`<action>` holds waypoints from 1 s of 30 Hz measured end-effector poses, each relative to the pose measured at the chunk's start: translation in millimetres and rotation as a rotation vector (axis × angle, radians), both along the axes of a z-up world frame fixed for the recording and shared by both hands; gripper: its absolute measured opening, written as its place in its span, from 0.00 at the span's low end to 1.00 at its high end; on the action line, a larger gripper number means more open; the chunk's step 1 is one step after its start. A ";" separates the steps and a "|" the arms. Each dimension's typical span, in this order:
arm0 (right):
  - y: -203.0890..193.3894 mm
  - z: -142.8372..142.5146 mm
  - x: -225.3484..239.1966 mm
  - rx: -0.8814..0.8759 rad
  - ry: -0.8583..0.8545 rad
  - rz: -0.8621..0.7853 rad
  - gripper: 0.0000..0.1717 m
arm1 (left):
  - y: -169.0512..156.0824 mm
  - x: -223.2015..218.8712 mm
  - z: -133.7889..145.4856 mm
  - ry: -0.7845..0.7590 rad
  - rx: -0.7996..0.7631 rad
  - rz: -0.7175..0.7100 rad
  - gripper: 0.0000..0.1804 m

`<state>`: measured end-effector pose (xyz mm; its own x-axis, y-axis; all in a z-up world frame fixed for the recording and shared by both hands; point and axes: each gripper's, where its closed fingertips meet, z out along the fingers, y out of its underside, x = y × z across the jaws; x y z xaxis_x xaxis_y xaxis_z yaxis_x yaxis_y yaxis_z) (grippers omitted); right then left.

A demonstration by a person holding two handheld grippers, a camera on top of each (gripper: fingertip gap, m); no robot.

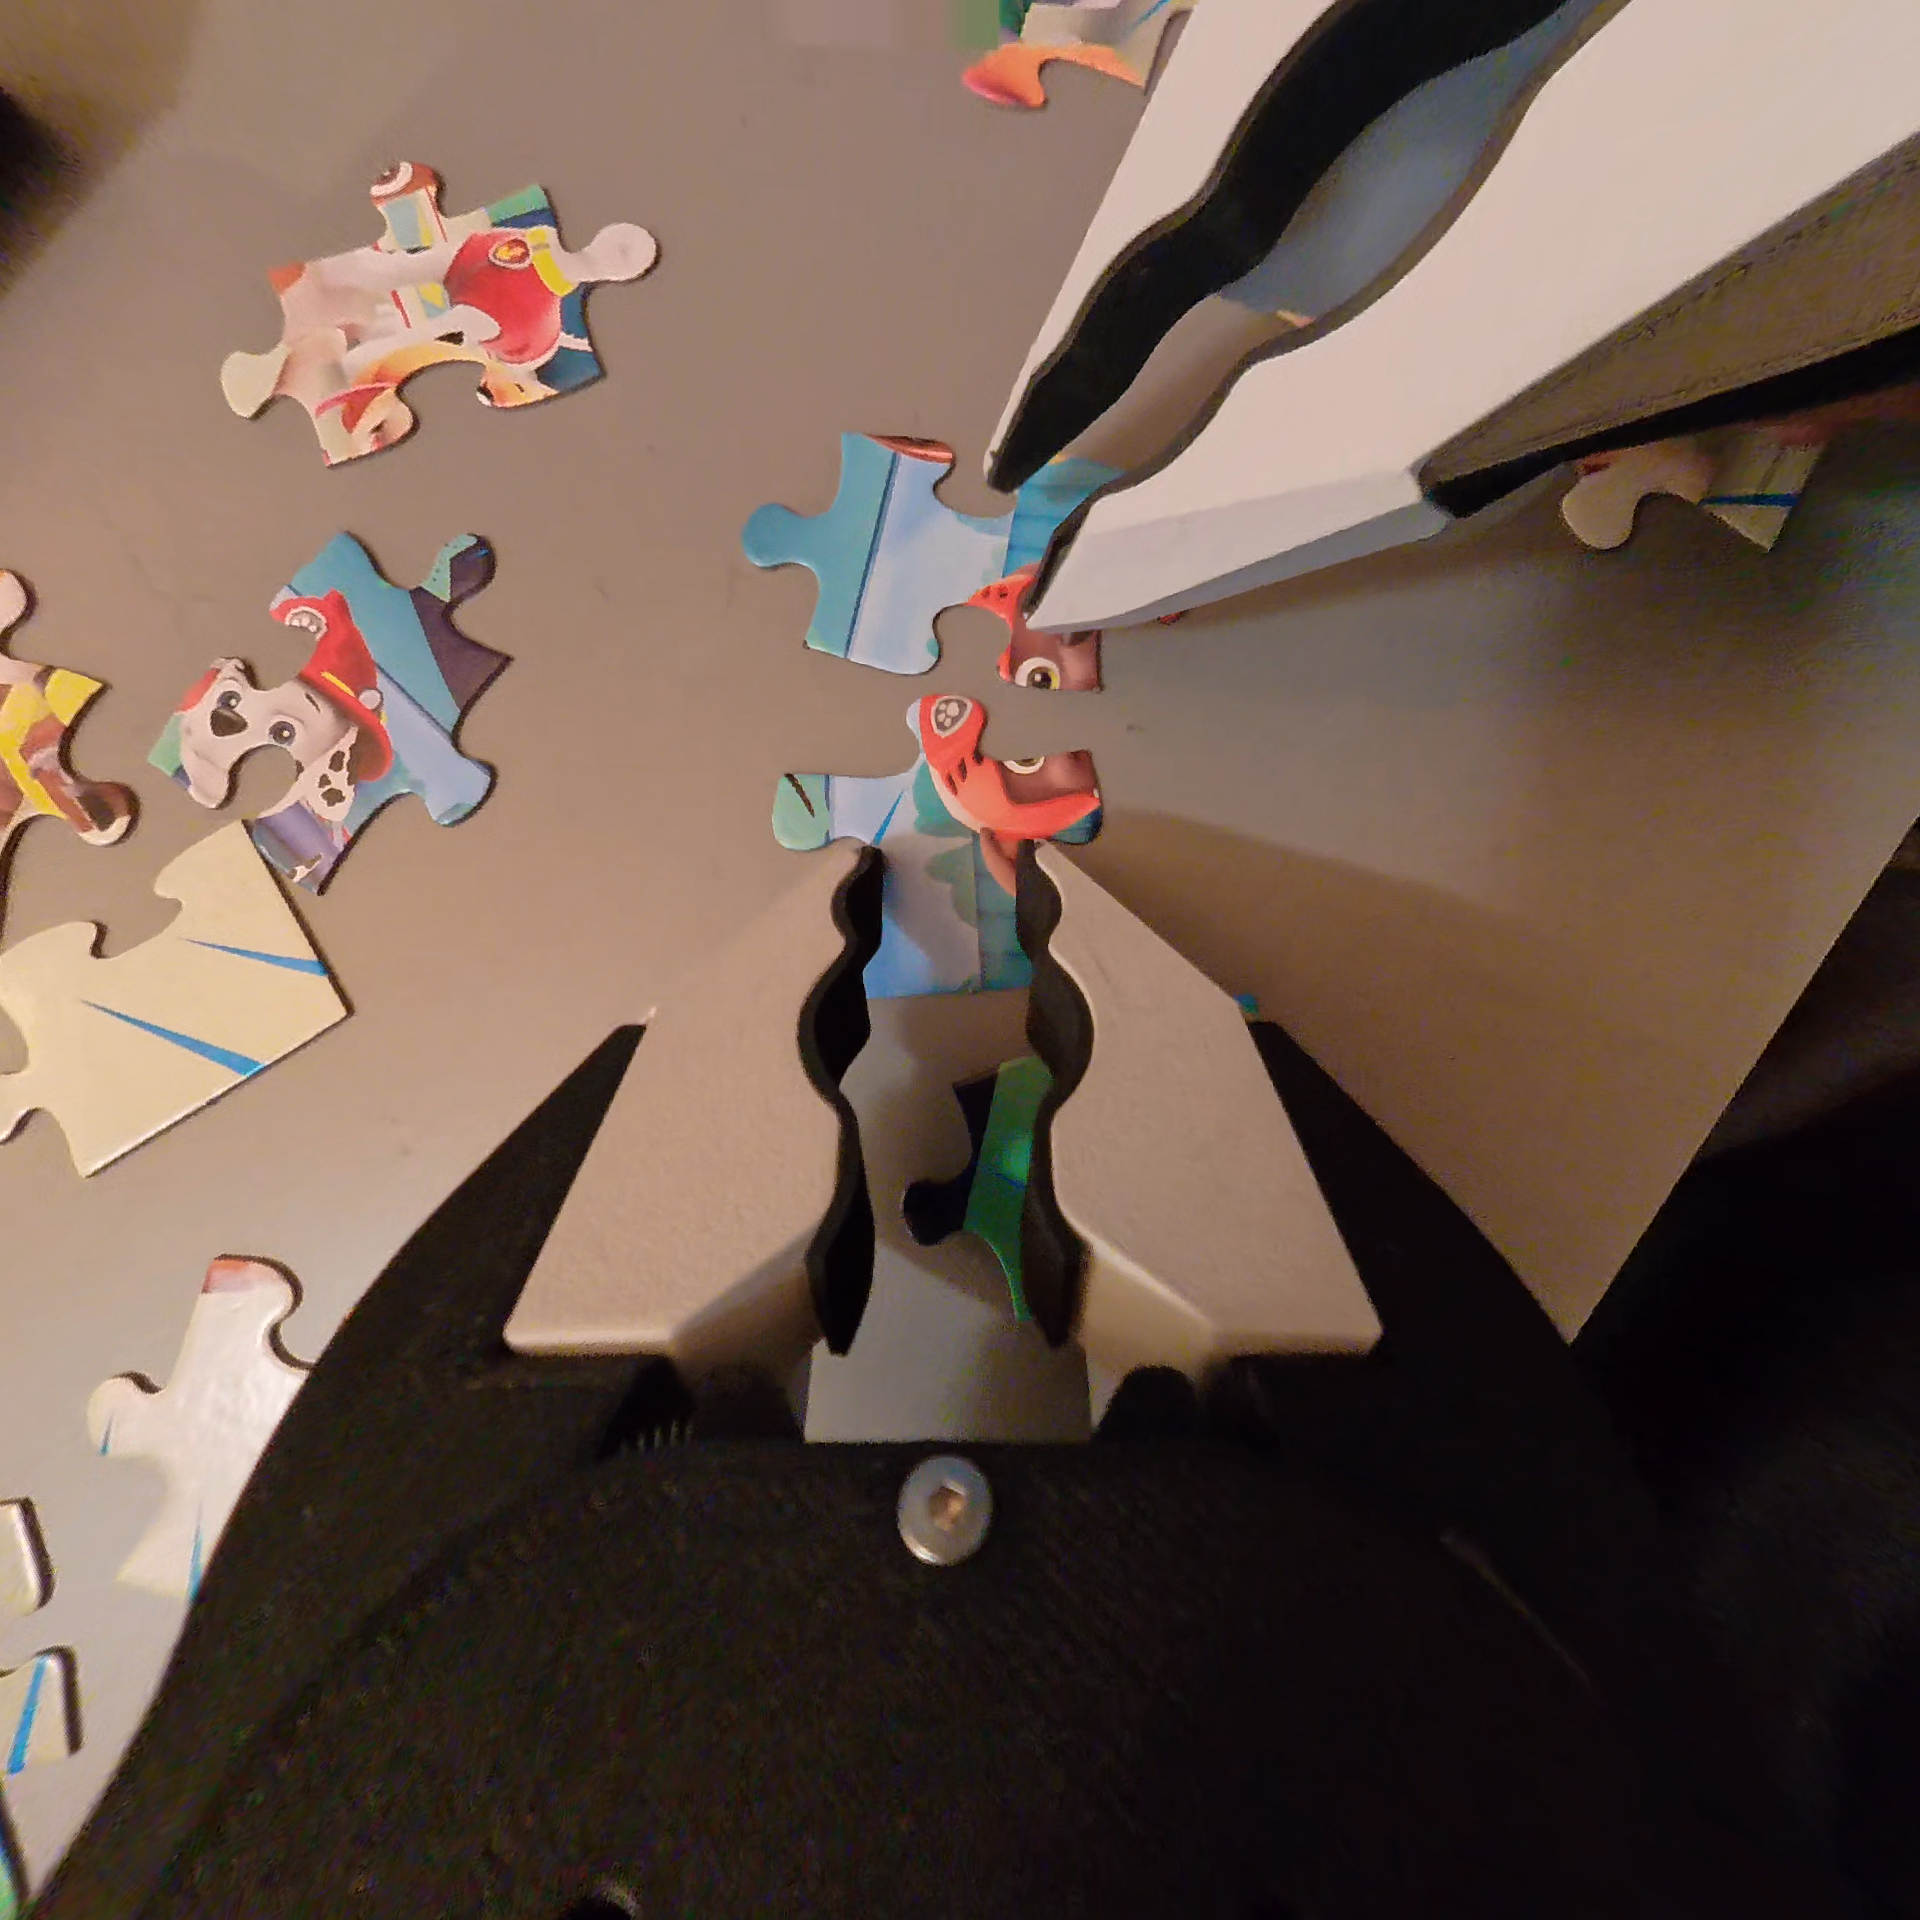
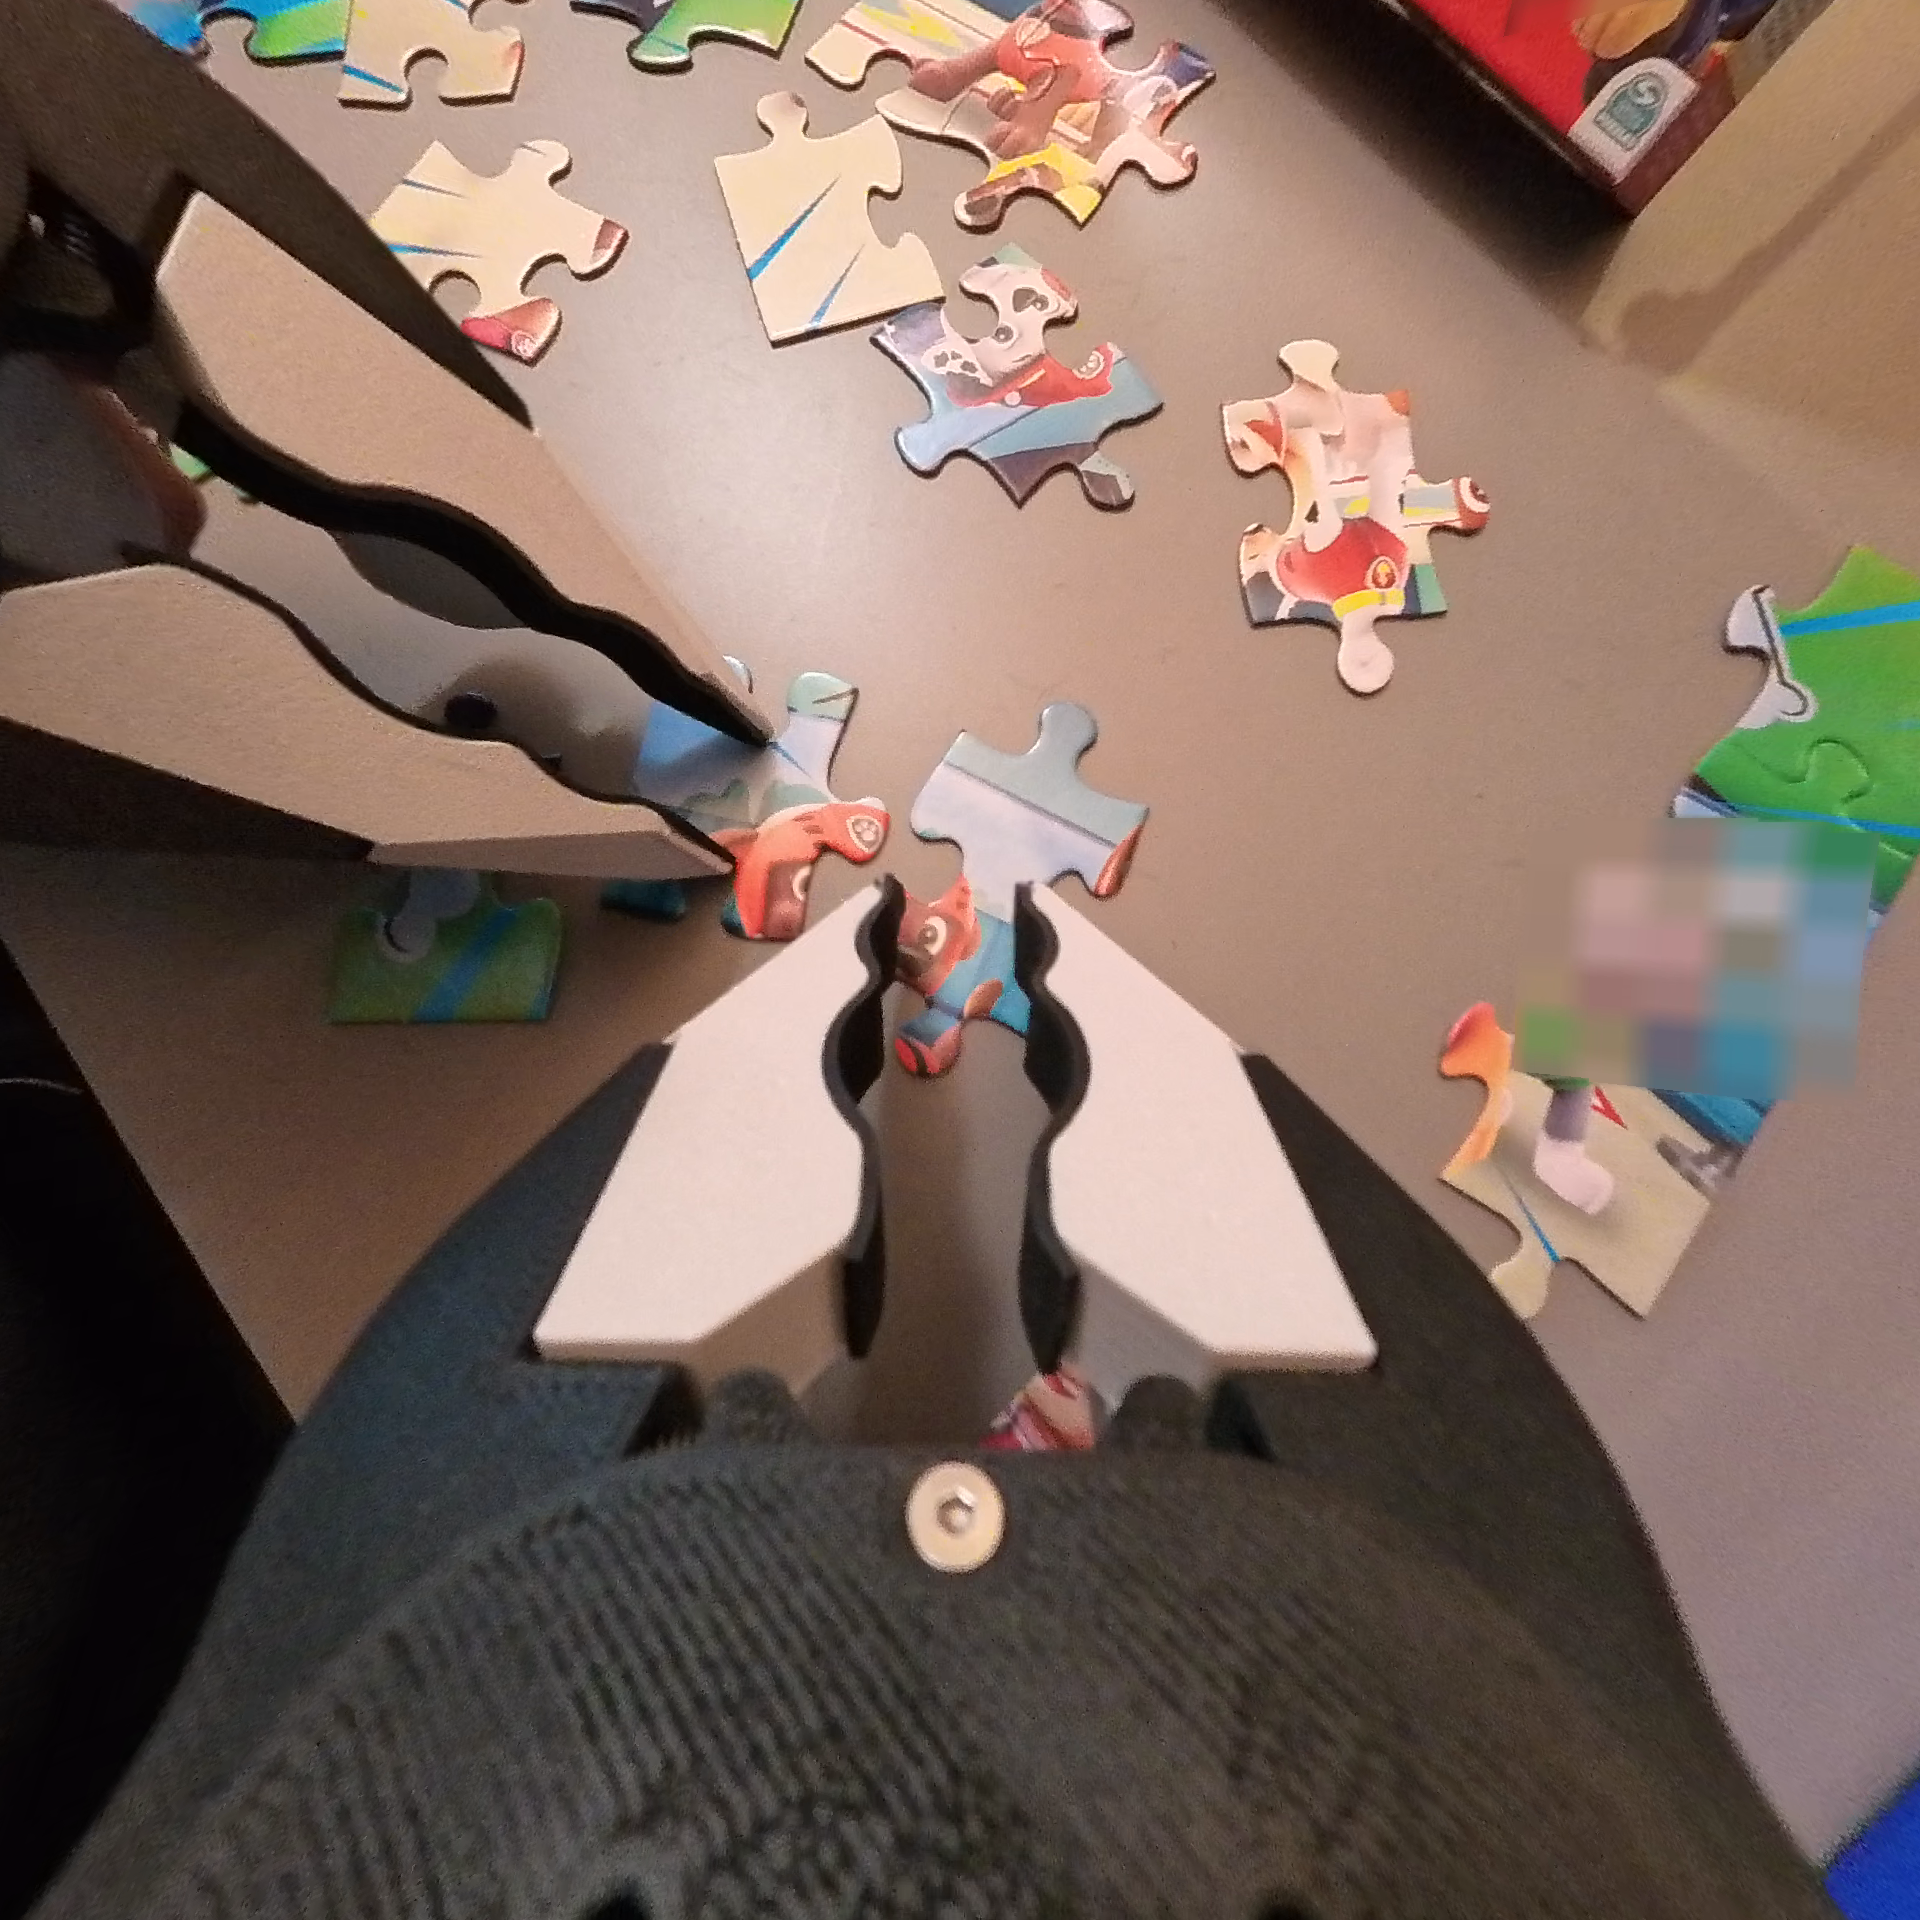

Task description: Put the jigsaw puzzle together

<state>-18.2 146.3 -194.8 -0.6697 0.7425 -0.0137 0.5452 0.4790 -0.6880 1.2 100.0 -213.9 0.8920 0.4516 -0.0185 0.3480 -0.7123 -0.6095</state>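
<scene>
Left gripper [image 1: 951, 852]: fingers part-open, tips down on the puzzle piece with the orange cap [image 1: 966, 800], which lies flat on the grey table [image 1: 675, 156]. We see no squeeze on its edges. Right gripper [image 2: 954, 894]: same posture, jaws apart over the blue piece with the pup face [image 2: 1023, 821] (tips seem to rest on it; contact is hard to judge). The two pieces sit just beside each other, not joined. Loose pieces lie scattered around, including a dalmatian piece [image 1: 322, 717]. A red box [image 2: 1579, 83] is at the far edge.
</scene>
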 end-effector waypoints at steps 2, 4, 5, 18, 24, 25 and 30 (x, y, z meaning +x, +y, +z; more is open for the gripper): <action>1.4 0.9 0.7 0.001 0.007 -0.004 0.11 | -0.3 0.0 0.0 -0.006 -0.011 -0.007 0.15; 2.5 2.2 1.3 -0.002 0.013 -0.008 0.11 | -0.3 -0.2 0.1 -0.008 -0.009 -0.012 0.15; 3.1 3.1 1.6 -0.004 0.017 -0.010 0.11 | -0.2 -0.3 0.1 -0.009 -0.005 -0.013 0.15; 14.5 7.6 2.9 -0.017 0.042 -0.043 0.11 | 4.5 -3.5 18.2 -0.009 0.073 -0.029 0.14; 14.0 7.6 3.7 -0.018 0.041 -0.038 0.11 | 16.3 -5.7 7.6 -0.007 0.025 -0.107 0.14; 13.8 6.6 4.0 -0.018 0.038 -0.036 0.11 | 17.2 -6.0 6.5 -0.005 0.018 -0.116 0.14; 7.1 5.0 2.4 -0.043 0.025 -0.016 0.08 | 17.1 -6.5 1.9 -0.004 -0.018 -0.152 0.14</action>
<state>-15.9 153.3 -189.8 -0.6585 0.7520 -0.0297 0.5348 0.4399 -0.7214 -5.3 117.1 -212.0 0.9501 0.3112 -0.0216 0.2380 -0.7679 -0.5947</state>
